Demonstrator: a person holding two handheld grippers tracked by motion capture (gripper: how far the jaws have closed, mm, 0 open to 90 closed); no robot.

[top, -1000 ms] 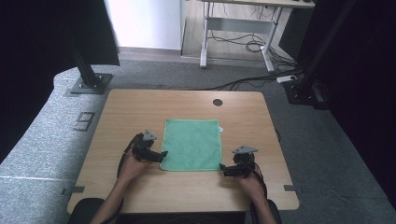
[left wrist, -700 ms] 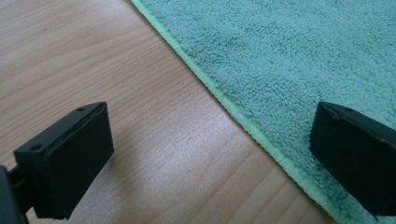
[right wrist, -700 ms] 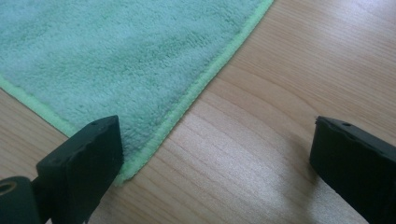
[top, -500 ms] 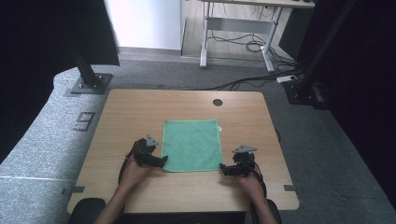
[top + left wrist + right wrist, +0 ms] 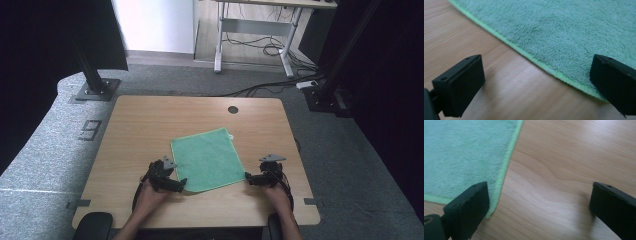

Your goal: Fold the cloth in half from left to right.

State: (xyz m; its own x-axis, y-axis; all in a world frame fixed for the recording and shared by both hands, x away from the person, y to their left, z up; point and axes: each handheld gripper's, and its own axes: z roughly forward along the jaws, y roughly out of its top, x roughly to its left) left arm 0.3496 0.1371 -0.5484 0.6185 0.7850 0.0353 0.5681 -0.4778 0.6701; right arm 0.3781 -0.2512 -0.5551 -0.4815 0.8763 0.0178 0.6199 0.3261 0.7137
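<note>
Lying flat on the wooden table (image 5: pixel 150 125), slightly rotated so its far-right corner points toward 1 o'clock, is a green towel (image 5: pixel 206 158), occupying the near-centre of the tabletop with bare wood all around. Small white tag (image 5: pixel 231 136) sticks out at that far-right corner; a round cable hole (image 5: pixel 233 109) sits beyond it at 12 o'clock, well apart. Left gripper (image 5: pixel 176 186) sits at the towel's 7 o'clock corner, right gripper (image 5: pixel 248 178) at its 5 o'clock corner, each held by a hand coming from the near edge. Left gripper view: jaws spread wide, one jaw over bare wood, the other over the terry pile (image 5: pixel 564 32), stitched hem (image 5: pixel 534 60) running between them; nothing pinched yet. Right gripper view: jaws also wide apart, one jaw at the towel's corner hem (image 5: pixel 504 170), the other out over bare table (image 5: pixel 564 170); nothing held. Handling judgement: cloth looks light, soft, limp, fluffy microfibre type, so it will sag and drape once lifted, not slippery, not fragile. Best hold is likely the two near corners, pinching across the hem, where the binding gives the jaws something firmer. Lying flat on smooth wood, the edge may need a jaw slid under it. Uneven lift between the two grippers would probably skew any fold.
</note>
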